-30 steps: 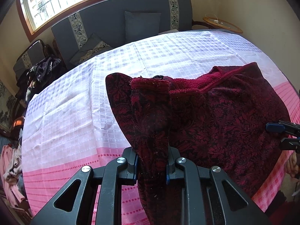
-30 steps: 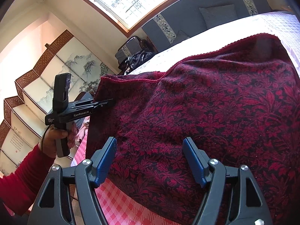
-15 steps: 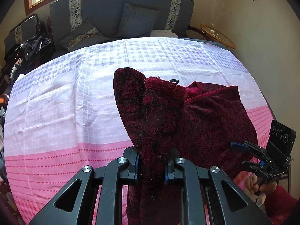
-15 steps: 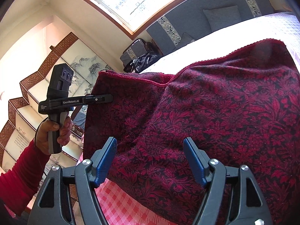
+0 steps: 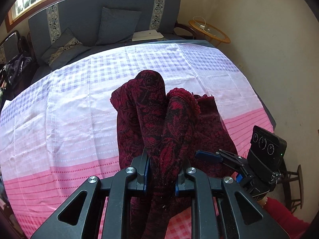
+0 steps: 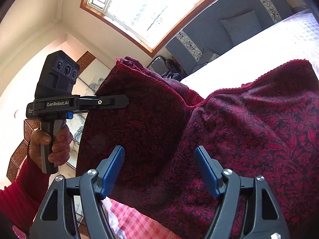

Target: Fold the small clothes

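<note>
The left tongs (image 5: pixel 161 176) are narrow and clamped on a bunched fold of the dark red patterned garment (image 5: pixel 159 123). In the right wrist view the left tongs (image 6: pixel 123 101) hold that fold raised, and the cloth hangs down from them in a drape. A hand (image 6: pixel 50 143) in a red sleeve (image 6: pixel 22 181) grips their handle.

The right tongs (image 6: pixel 159 169) stand wide, with nothing pressed between the 2 blue pads (image 6: pixel 111 171). The garment lies spread just ahead of and beneath them; contact cannot be confirmed. In the left wrist view the right tongs (image 5: pixel 209 156) sit to the right of the left tongs, beside the garment's edge.

The rest of the garment rests on the counter (image 5: pixel 69 119), which carries a pink and white checked cloth. Beyond the counter stands a grey sofa (image 5: pixel 99 20).
</note>
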